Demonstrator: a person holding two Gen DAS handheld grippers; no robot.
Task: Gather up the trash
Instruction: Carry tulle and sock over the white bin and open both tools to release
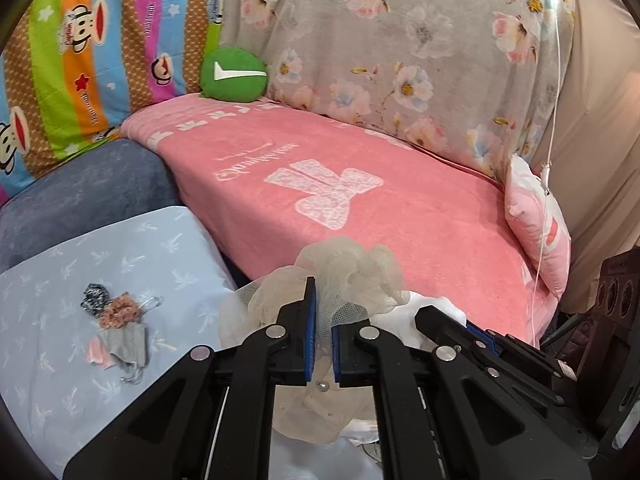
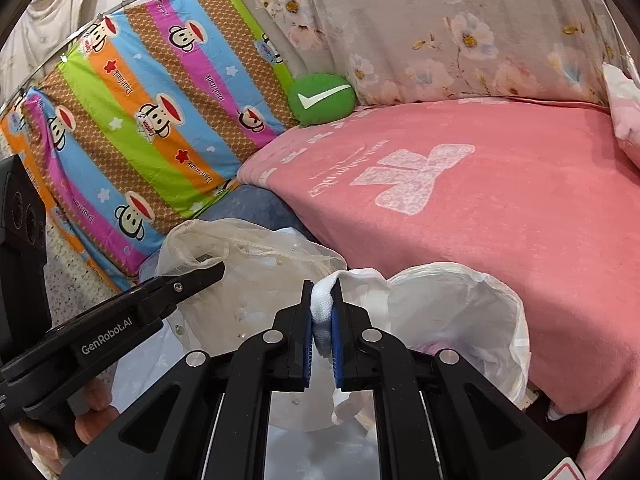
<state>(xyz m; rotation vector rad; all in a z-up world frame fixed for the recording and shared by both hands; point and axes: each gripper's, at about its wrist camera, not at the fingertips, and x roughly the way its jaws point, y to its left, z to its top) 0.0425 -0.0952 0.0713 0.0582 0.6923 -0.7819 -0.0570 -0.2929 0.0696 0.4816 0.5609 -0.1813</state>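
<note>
The left gripper point(image 1: 324, 320) tilts downward over the bed edge, its blue-padded jaws clamped on a bunch of cream mesh netting point(image 1: 348, 268) that billows ahead of the fingertips. The right gripper point(image 2: 323, 316), beside it and pitched down alike, is pinched tight on the gathered rim of a thin white plastic bag point(image 2: 460, 312), whose open mouth sags to its right. Fingers of the person's left hand point(image 2: 94, 404) curl under the left gripper's handle. A pink blanket point(image 1: 400, 216) spreads beyond both tips; small fabric scraps point(image 1: 116, 320) lie on a pale blue pillow point(image 1: 168, 248), left of the left gripper
</note>
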